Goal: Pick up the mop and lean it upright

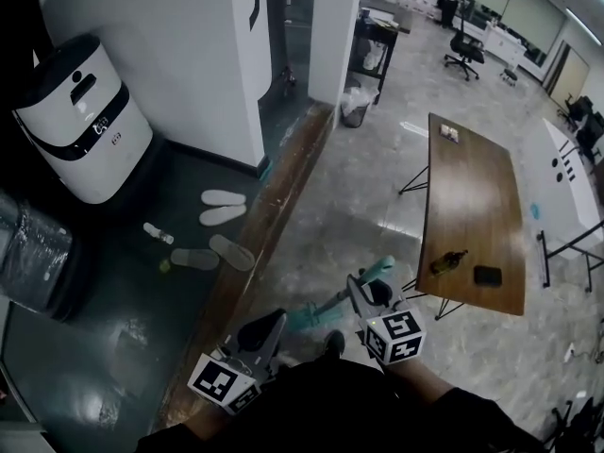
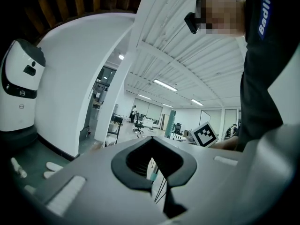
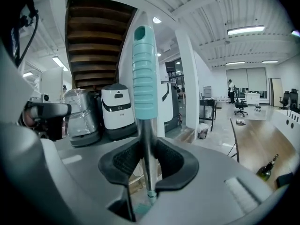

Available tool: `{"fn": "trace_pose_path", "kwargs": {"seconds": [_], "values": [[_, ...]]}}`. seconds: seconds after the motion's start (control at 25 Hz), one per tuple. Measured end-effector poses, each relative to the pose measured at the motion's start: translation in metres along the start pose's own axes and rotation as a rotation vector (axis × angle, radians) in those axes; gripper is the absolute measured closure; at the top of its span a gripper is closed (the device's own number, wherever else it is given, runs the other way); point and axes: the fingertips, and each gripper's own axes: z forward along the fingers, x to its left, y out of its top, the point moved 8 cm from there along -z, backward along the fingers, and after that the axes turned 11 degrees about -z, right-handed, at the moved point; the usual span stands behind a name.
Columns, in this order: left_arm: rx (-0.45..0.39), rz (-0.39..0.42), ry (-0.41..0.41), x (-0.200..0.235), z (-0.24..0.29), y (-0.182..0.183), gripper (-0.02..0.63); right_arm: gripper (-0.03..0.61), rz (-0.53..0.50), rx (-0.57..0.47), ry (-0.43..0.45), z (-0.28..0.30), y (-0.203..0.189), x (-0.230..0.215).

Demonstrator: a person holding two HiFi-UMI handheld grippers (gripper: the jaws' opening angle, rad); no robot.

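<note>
Your right gripper [image 1: 361, 291] is clenched on the mop [image 1: 330, 307]. The right gripper view shows both pads pressed onto the bare metal pole just below the ribbed teal sleeve [image 3: 142, 74]. Your left gripper [image 1: 269, 327] has its jaws drawn together with nothing between them, and it sits just beside the pole without touching it. The mop hangs tilted in front of you, above the strip where the pale floor meets the dark floor. Its head is not visible in any view. One grip on smooth metal is likely to let the pole slide or pivot under the weight of the hidden head, so support it with the left gripper before turning it. The sleeve end points toward the wooden table [image 1: 472, 177], and a wide swing could strike the table edge or the bottle [image 1: 449, 262] on it. The white wall [image 1: 189, 55] is the probable resting surface. The floor looks glossy, so the foot may skid and the mop may drop among the slippers [image 1: 223, 197].
</note>
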Motion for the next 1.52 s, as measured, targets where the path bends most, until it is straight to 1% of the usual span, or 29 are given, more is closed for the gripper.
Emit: {"fn": "trace_pose_path", "kwargs": {"seconds": [0.12, 0.28, 0.44, 0.56, 0.76, 0.88, 1.04, 1.12, 1.24, 1.36, 1.44, 1.52], "values": [[0.002, -0.004, 0.016, 0.003, 0.028, 0.003, 0.594, 0.474, -0.005, -0.013, 0.027, 0.011, 0.005, -0.021], [0.010, 0.013, 0.032, 0.001, 0.070, 0.009, 0.594, 0.474, -0.015, -0.037, 0.064, 0.024, 0.012, -0.053], [0.001, 0.029, 0.052, -0.004, 0.111, 0.012, 0.594, 0.474, -0.020, -0.061, 0.101, 0.036, 0.013, -0.086], [0.005, 0.044, 0.053, -0.001, 0.138, 0.015, 0.594, 0.474, -0.011, -0.075, 0.097, 0.047, 0.016, -0.111], [0.020, 0.047, 0.026, 0.013, 0.177, 0.028, 0.594, 0.474, 0.002, -0.087, 0.055, 0.060, 0.027, -0.147], [0.028, 0.040, -0.025, 0.032, 0.204, 0.035, 0.594, 0.474, 0.015, -0.088, 0.002, 0.076, 0.031, -0.170], [0.060, 0.035, -0.090, 0.076, 0.242, 0.048, 0.594, 0.474, 0.054, -0.052, -0.094, 0.104, 0.036, -0.199], [0.077, 0.025, -0.121, 0.101, 0.262, 0.062, 0.594, 0.474, 0.063, -0.035, -0.144, 0.121, 0.042, -0.211], [0.087, 0.016, -0.189, 0.140, 0.292, 0.088, 0.594, 0.474, 0.067, -0.020, -0.224, 0.148, 0.057, -0.228], [0.106, 0.023, -0.260, 0.179, 0.313, 0.107, 0.594, 0.474, 0.082, -0.010, -0.318, 0.168, 0.074, -0.240], [0.125, 0.027, -0.302, 0.200, 0.326, 0.119, 0.594, 0.474, 0.094, -0.007, -0.383, 0.178, 0.083, -0.247], [0.131, 0.016, -0.328, 0.218, 0.339, 0.129, 0.594, 0.474, 0.106, -0.007, -0.428, 0.190, 0.092, -0.254]]}}
